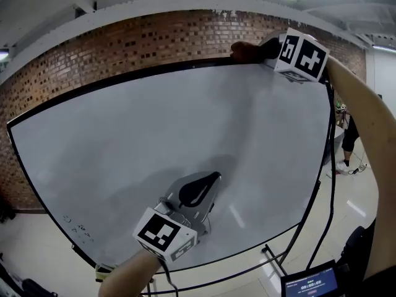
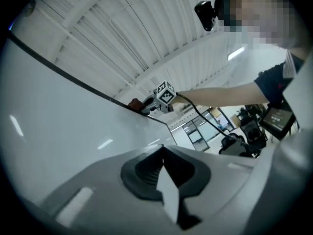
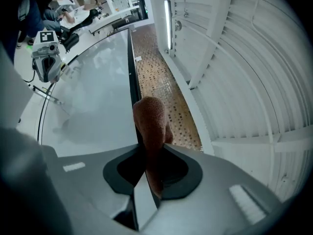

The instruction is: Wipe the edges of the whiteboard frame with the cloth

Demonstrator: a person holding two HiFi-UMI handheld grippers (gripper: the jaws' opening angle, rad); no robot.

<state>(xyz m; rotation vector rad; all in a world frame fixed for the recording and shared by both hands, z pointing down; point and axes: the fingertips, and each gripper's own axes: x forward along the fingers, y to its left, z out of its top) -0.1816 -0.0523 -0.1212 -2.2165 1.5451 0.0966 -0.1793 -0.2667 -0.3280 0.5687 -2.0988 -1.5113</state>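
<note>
At the tips of the right gripper [image 3: 148,173], the cloth [image 3: 150,124] is pinched against the whiteboard frame [image 1: 154,71] top edge. It might snag there and pull free. The left gripper [image 1: 199,189] sits well below it, closed on nothing.

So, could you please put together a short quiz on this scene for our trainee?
1. Fill in: the cloth rests against the whiteboard frame at its ___ edge.
2. Which tongs hold the cloth? A. left tongs B. right tongs
3. True or false: the left tongs are shut with nothing between them.
Key: 1 top; 2 B; 3 true.
</note>
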